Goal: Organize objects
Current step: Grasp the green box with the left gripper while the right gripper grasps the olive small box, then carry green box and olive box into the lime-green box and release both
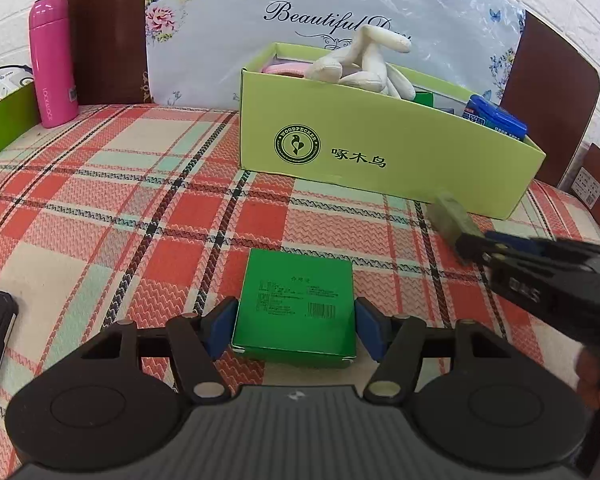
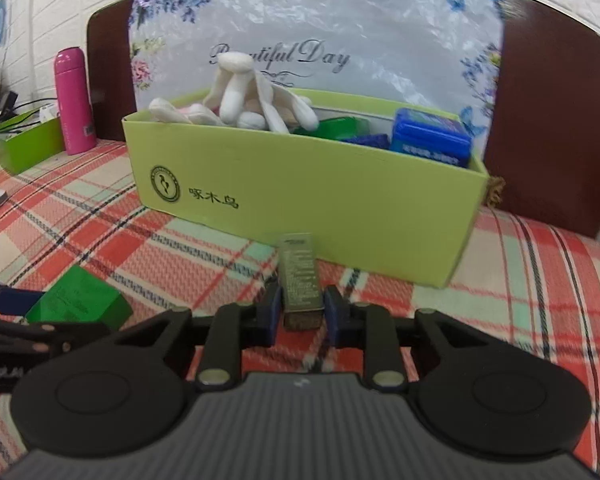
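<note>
Two hand-held grippers are shown at work over a plaid tablecloth (image 1: 112,208), in front of a lime-green cardboard box (image 1: 380,152) that serves as the collecting bin.

Right gripper (image 2: 302,312): its blue pads are closed on the near end of a small olive-grey carton (image 2: 300,276), which points forward toward the bin's front wall. From the left wrist view the same carton (image 1: 452,216) is seen, blurred, projecting from that gripper just in front of the bin.

Left gripper (image 1: 294,328): its jaws stand apart on either side of a flat green box (image 1: 296,304) that lies on the cloth; the pads do not appear to press on it.

The bin already contains white gloves (image 1: 364,64), a blue pack (image 1: 494,118) and some green items.

For the step in hand, the carton is best raised until its far end clears the bin's rim, carried over the free space between the gloves and the blue pack, and released low so that it does not tip out. The grip lies at one end only, so some swing is to be expected. The flat green box is best squared between the pads before they are closed.
</note>
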Demonstrator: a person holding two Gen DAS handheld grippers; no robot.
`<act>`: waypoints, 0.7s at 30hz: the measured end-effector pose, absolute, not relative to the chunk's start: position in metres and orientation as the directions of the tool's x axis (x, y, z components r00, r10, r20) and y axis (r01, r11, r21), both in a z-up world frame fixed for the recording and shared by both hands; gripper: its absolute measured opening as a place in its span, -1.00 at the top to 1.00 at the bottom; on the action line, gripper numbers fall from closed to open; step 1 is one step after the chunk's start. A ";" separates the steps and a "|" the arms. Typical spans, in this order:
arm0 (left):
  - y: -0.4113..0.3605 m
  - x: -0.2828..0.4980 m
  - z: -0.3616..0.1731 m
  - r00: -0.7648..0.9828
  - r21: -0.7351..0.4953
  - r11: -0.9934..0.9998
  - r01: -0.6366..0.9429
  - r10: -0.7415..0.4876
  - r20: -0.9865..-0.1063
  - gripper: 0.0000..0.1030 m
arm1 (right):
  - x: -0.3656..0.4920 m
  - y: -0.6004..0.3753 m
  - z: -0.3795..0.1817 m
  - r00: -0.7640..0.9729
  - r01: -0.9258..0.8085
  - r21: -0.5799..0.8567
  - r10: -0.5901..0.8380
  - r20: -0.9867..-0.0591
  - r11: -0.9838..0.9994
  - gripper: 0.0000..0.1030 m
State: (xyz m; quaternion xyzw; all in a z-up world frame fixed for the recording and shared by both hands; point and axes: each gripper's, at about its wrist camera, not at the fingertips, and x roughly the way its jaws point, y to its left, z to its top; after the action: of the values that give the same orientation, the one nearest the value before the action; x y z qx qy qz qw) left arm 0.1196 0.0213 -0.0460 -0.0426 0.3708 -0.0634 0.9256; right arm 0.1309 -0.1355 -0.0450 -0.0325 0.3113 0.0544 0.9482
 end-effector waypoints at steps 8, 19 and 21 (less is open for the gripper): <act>0.006 0.118 -0.044 0.693 -0.166 0.974 0.153 -0.226 -0.684 -0.26 | 0.063 -0.144 -0.039 0.759 -0.110 0.065 0.126 -0.639 0.992 0.56; 0.005 0.119 -0.044 0.690 -0.161 0.977 0.137 -0.211 -0.692 -0.26 | 0.067 -0.131 -0.044 0.749 -0.125 0.044 0.123 -0.650 0.991 0.49; 0.003 0.119 -0.044 0.693 -0.146 0.979 0.141 -0.203 -0.691 -0.26 | 0.067 -0.132 -0.046 0.748 -0.122 0.048 0.124 -0.652 0.991 0.49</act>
State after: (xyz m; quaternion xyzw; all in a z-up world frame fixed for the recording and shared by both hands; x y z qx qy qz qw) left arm 0.1191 0.0029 -0.0444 -0.0408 0.3802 -0.0938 0.9192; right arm 0.0672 -0.1321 -0.0460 0.0011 0.3486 0.0659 0.9349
